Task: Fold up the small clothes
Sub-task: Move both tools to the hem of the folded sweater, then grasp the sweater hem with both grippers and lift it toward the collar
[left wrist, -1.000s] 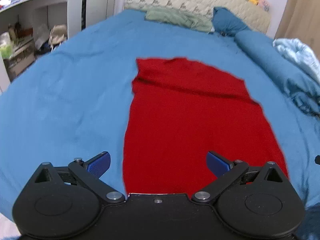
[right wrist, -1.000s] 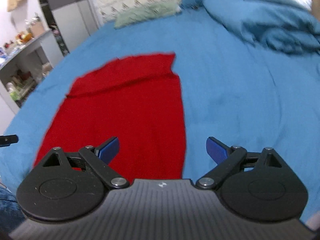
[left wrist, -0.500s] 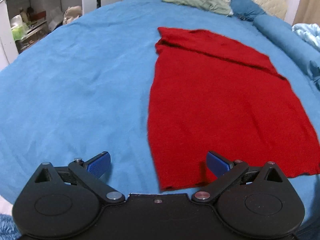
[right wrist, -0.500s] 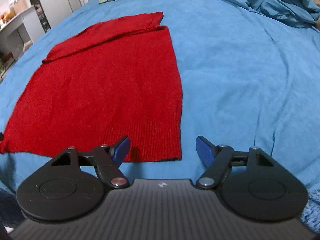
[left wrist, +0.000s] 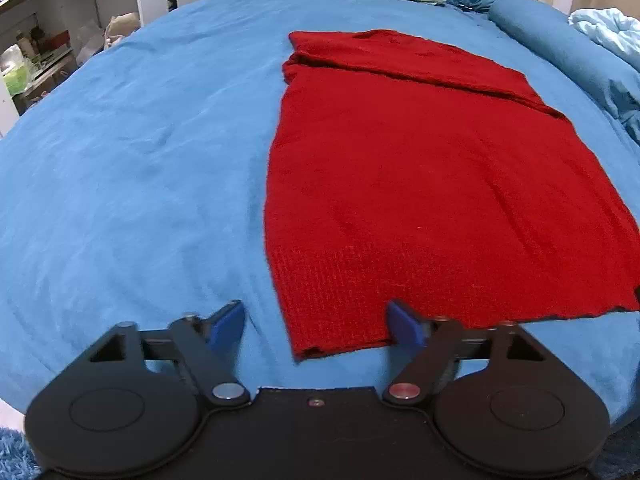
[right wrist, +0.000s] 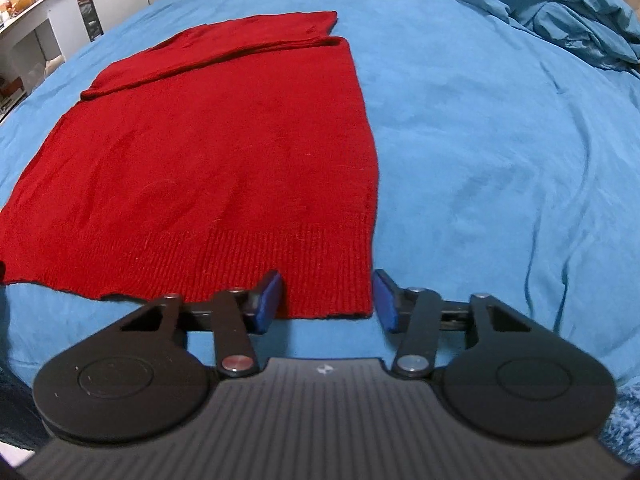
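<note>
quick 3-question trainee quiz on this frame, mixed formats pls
1. True or false: the red knitted sweater lies flat on the blue bedsheet.
2. Which sweater corner sits between the right gripper fingers: A near ribbed-hem corner, B far folded end?
3. Fill in: the left gripper jaws are ___ around the other hem corner.

Key: 1 true. 2 A. 3 closing.

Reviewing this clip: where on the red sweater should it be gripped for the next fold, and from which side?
Grip the red sweater at the two corners of its ribbed hem, coming from the bed's near edge. It lies flat, hem nearest; the closing left tongs and right tongs each straddle a corner.
</note>
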`<state>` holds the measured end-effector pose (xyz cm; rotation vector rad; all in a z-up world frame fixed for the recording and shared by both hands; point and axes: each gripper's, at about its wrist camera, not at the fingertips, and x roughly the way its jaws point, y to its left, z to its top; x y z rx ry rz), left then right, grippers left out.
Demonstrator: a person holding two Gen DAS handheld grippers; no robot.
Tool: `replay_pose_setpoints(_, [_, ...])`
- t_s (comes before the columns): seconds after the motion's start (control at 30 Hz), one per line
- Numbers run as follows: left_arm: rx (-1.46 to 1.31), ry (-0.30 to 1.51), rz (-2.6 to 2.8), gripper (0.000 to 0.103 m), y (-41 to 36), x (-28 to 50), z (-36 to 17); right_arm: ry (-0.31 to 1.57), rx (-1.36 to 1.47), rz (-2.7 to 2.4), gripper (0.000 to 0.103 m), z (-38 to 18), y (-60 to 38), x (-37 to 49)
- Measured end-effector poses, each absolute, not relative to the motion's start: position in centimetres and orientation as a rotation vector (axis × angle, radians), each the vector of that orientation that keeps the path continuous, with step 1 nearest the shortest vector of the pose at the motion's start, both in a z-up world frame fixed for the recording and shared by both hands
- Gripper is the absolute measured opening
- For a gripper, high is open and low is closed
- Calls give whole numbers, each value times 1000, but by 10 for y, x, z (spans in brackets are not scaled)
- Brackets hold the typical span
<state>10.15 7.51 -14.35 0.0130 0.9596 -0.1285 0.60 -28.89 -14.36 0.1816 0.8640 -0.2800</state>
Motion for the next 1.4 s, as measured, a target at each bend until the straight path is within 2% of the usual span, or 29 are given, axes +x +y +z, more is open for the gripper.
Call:
replay_pose_setpoints(0.03, [13, 955, -134, 66, 74, 100, -143, 858, 184, -276, 46, -144, -289, 6])
replay_pose_setpoints(0.07, [12, 950, -139, 55, 74, 99, -142, 851, 188, -271, 35, -144, -289, 5])
replay_pose_setpoints(0.17, [5, 934, -130, 30, 75, 95, -137, 835, 196, -263, 24, -143, -290, 5])
replay_pose_setpoints(0.2, [-5, 933, -131, 12, 75, 95, -135, 831, 198, -262, 24, -142, -290, 4])
replay_pose_setpoints(0.23, [-25, 935, -139, 10, 77, 95, -134, 827, 204, -259, 23, -141, -291, 3])
replay_pose_setpoints(0.53, [-94, 894, -171, 8, 81, 93, -96, 743, 398, -203, 21, -107, -316, -11])
replay_pose_setpoints(0.7, [-190, 826, -187, 8, 88, 115, -57, 666, 536, -166, 21, -74, -339, -3])
replay_pose_setpoints(0.87, [-262, 716, -208, 8, 86, 187, -8, 560, 629, -103, 21, -23, -371, 52])
replay_pose_setpoints(1.03, [-269, 608, -184, 8, 70, 306, 27, 455, 604, -65, 21, 34, -405, 168])
replay_pose_setpoints(1.2, [-251, 622, -122, 8, 48, 425, 3, 471, 562, -119, 21, 30, -424, 301])
replay_pose_setpoints(1.4, [-225, 727, -88, 8, 38, 496, -79, 551, 553, -183, 20, -44, -432, 395])
